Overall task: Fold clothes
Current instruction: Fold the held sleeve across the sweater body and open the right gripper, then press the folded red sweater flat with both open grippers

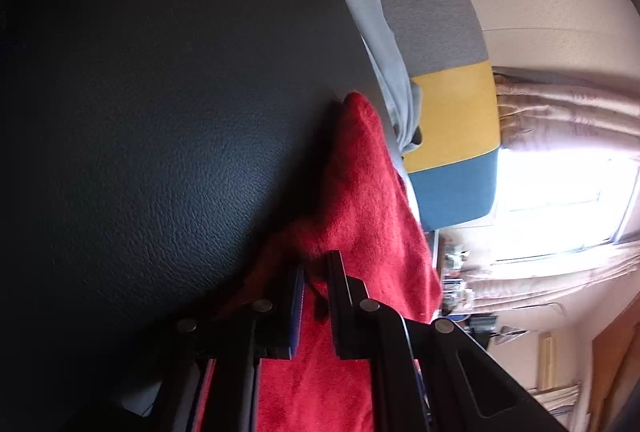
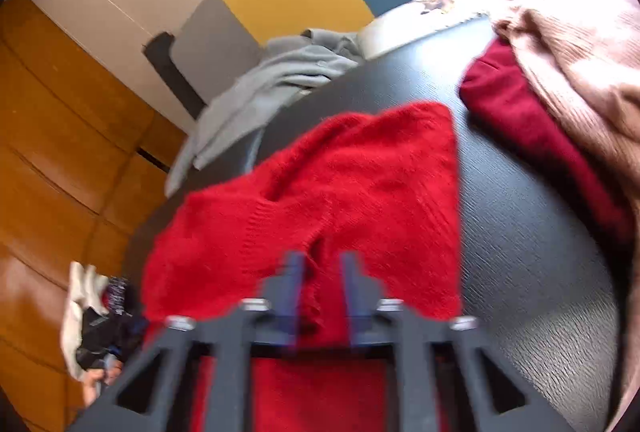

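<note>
One bright red knitted sweater is spread over a dark, leather-grained tabletop and fills the centre and lower middle of the right wrist view. Its fabric is fuzzy, with a ribbed band seen at centre left and a small gap or tear near the lower middle. In the left wrist view the same sweater is seen as a rumpled ridge running from the centre down to the bottom edge, against the black tabletop that takes up the left half of the frame.

The left gripper is clenched on a fold of the red knit, which is pinched between its narrow jaws. The right gripper is released: its jaws stand apart above the sweater, with cloth visible between them but not pressed.

A darker red garment lies at the upper right, partly covered by a pink ribbed knit. A grey garment is draped over the table's far edge at upper centre left.

Much of the right wrist view is blurred, so the stitch detail is hard to make out. The sweater's lower part is cut off by the frame and hidden behind both grippers' frames. A heap of cloth at lower left cannot be identified.
</note>
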`<state>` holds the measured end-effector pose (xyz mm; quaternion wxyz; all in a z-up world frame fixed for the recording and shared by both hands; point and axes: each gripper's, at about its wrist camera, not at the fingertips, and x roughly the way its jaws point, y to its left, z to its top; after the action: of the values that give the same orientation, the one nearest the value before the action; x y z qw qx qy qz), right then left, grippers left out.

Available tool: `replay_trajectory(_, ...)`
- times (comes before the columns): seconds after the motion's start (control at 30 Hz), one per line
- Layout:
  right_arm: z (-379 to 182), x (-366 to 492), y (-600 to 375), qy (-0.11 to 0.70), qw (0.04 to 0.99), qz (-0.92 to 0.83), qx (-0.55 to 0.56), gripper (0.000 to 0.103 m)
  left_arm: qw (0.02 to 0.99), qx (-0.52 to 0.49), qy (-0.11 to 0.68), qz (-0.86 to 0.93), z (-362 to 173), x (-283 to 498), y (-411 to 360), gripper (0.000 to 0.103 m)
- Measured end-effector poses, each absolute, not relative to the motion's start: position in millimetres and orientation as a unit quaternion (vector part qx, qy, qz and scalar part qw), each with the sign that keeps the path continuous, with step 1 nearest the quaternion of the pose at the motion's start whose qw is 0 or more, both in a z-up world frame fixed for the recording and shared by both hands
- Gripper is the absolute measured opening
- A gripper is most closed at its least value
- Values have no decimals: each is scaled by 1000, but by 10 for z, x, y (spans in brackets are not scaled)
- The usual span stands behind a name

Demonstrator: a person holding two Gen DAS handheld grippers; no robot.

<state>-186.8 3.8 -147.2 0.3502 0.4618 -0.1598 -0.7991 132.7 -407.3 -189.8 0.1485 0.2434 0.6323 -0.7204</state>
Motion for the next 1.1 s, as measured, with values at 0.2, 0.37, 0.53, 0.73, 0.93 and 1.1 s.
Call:
replay_trajectory(0.2,-1509,-1989,-565,-49,374,-793,478,70,152,238,632,-721,-1825,1262,-4038,23)
replay_trajectory(0.37,-1315,-1706,-916,101,370,-815,434,10,166,278,577,-750,-1681,1073,-3952,22)
replay_trajectory(0.53,-1121,-1639,-587,54,346,-838,419,10,187,314,526,-768,-1565,1049,-3912,21)
replay_trajectory(0.73,-1494,-1743,-465,29,320,-828,459,29,203,294,485,-798,-1210,1245,-3838,20)
replay_trajectory(0.93,-1046,-1613,-525,81,272,-887,365,69,176,249,456,-836,-856,1038,-3866,26)
replay_trajectory(1.1,-925,-1335,-1159,109,400,-848,330,69,150,260,436,-849,-849,488,-3844,27)
